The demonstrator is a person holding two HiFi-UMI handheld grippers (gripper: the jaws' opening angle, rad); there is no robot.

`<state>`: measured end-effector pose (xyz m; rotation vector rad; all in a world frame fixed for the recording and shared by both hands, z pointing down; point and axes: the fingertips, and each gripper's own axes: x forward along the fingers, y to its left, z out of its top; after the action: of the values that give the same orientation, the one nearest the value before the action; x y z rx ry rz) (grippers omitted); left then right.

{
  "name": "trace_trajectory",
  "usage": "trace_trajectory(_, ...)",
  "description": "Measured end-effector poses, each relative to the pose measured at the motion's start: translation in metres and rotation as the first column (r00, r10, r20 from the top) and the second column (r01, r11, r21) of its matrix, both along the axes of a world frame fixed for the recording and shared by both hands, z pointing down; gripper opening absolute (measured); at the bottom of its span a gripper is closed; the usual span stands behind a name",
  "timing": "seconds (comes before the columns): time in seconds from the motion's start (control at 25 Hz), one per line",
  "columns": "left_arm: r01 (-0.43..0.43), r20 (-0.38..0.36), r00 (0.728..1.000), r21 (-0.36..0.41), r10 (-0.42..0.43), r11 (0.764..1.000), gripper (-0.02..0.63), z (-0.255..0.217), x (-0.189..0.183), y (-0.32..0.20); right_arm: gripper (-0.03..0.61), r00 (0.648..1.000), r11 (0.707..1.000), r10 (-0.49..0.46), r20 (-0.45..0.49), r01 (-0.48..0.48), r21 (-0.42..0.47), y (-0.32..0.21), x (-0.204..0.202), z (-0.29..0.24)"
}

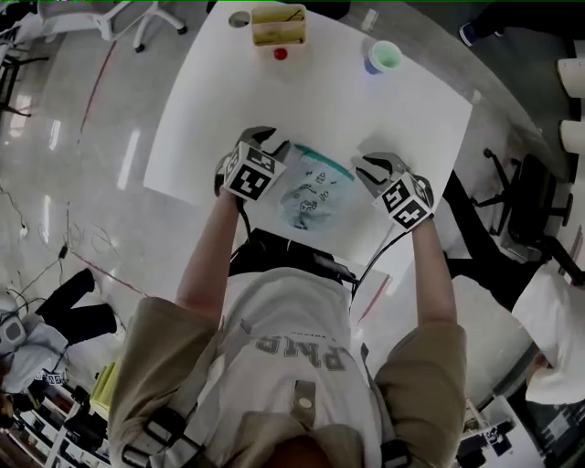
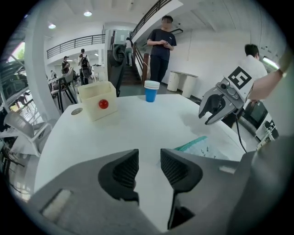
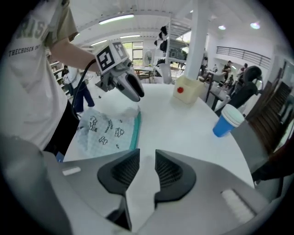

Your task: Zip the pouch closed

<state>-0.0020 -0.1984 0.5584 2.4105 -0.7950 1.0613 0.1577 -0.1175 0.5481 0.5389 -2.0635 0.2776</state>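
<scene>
The pouch (image 1: 315, 192) is a clear printed bag with a teal zip strip along its far edge. It lies flat on the white table (image 1: 228, 110), near the front edge. My left gripper (image 1: 271, 142) hovers at the pouch's left end, jaws open and empty. My right gripper (image 1: 373, 166) hovers at the right end, jaws apart with nothing between them. In the left gripper view the pouch (image 2: 197, 146) lies just right of my open jaws (image 2: 149, 167), with the right gripper (image 2: 212, 108) beyond. In the right gripper view the pouch (image 3: 108, 131) lies left of my jaws (image 3: 147, 170).
A beige box (image 1: 279, 26) with a red ball (image 1: 281, 54) in front of it stands at the table's far edge. A blue cup with a green lid (image 1: 383, 58) stands to its right. Office chairs (image 1: 521, 210) stand on the floor around. A person (image 2: 161, 46) stands beyond the table.
</scene>
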Motion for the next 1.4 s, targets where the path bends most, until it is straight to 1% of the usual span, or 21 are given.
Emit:
trace_trajectory(0.08, 0.025, -0.023, 0.999, 0.029, -0.025, 0.999, 0.158, -0.013, -0.003, -0.003, 0.106, 0.995, 0.995, 0.082, 0.059, -0.085, 0.052, -0.006, -0.002, -0.014)
trace_trajectory(0.16, 0.051, -0.04, 0.998, 0.061, -0.048, 0.997, 0.158, -0.028, -0.007, -0.007, 0.106, 0.98, 0.98, 0.157, 0.123, -0.17, 0.106, -0.012, -0.004, -0.03)
trace_trajectory(0.24, 0.074, -0.058, 0.996, 0.095, -0.069, 0.993, 0.158, -0.042, -0.012, -0.011, 0.106, 0.956, 0.954, 0.222, 0.192, -0.254, 0.162, -0.02, -0.007, -0.05)
trace_trajectory(0.28, 0.088, -0.069, 0.994, 0.112, -0.081, 0.99, 0.158, -0.05, -0.014, -0.012, 0.106, 0.941, 0.936, 0.251, 0.228, -0.296, 0.192, -0.024, -0.008, -0.061)
trace_trajectory(0.32, 0.105, -0.083, 0.992, 0.131, -0.095, 0.986, 0.158, -0.058, -0.016, -0.014, 0.106, 0.923, 0.914, 0.278, 0.265, -0.339, 0.222, -0.027, -0.008, -0.072)
trace_trajectory(0.4, 0.146, -0.118, 0.985, 0.167, -0.128, 0.975, 0.158, -0.075, -0.021, -0.015, 0.106, 0.88, 0.862, 0.331, 0.34, -0.428, 0.271, -0.032, -0.009, -0.095)
trace_trajectory(0.48, 0.191, -0.156, 0.975, 0.204, -0.161, 0.96, 0.158, -0.093, -0.026, -0.013, 0.106, 0.83, 0.804, 0.376, 0.412, -0.513, 0.299, -0.033, -0.011, -0.115)
trace_trajectory(0.56, 0.233, -0.19, 0.963, 0.244, -0.189, 0.941, 0.156, -0.109, -0.031, -0.011, 0.106, 0.786, 0.749, 0.402, 0.469, -0.577, 0.325, -0.031, -0.015, -0.133)
trace_trajectory(0.76, 0.317, -0.275, 0.934, 0.335, -0.23, 0.887, 0.136, -0.145, -0.029, -0.001, 0.1, 0.697, 0.614, 0.452, 0.556, -0.696, 0.373, -0.026, -0.012, -0.168)
trace_trajectory(0.84, 0.336, -0.296, 0.927, 0.379, -0.231, 0.862, 0.11, -0.157, -0.027, 0.005, 0.081, 0.664, 0.56, 0.472, 0.58, -0.734, 0.384, -0.022, -0.006, -0.18)
trace_trajectory(0.92, 0.35, -0.308, 0.923, 0.42, -0.232, 0.837, 0.075, -0.168, -0.026, 0.01, 0.059, 0.646, 0.518, 0.479, 0.594, -0.754, 0.403, -0.019, -0.002, -0.19)
trace_trajectory(1.0, 0.36, -0.322, 0.919, 0.452, -0.227, 0.816, 0.046, -0.178, -0.023, 0.014, 0.03, 0.639, 0.495, 0.476, 0.604, -0.763, 0.416, -0.016, 0.001, -0.199)
trace_trajectory(1.08, 0.368, -0.341, 0.915, 0.481, -0.217, 0.796, 0.012, -0.188, -0.021, 0.018, 0.023, 0.645, 0.491, 0.468, 0.604, -0.758, 0.429, -0.014, 0.001, -0.205)
trace_trajectory(1.16, 0.383, -0.362, 0.907, 0.501, -0.215, 0.776, 0.012, -0.197, -0.022, 0.022, 0.006, 0.663, 0.491, 0.451, 0.598, -0.744, 0.454, -0.012, 0.0, -0.212)
trace_trajectory(1.28, 0.422, -0.396, 0.889, 0.516, -0.229, 0.745, 0.012, -0.209, -0.027, 0.024, 0.002, 0.685, 0.479, 0.416, 0.598, -0.724, 0.496, -0.009, -0.002, -0.226)
trace_trajectory(1.4, 0.446, -0.419, 0.877, 0.531, -0.235, 0.72, 0.012, -0.219, -0.031, 0.024, 0.002, 0.686, 0.467, 0.398, 0.609, -0.723, 0.509, -0.007, -0.004, -0.235)
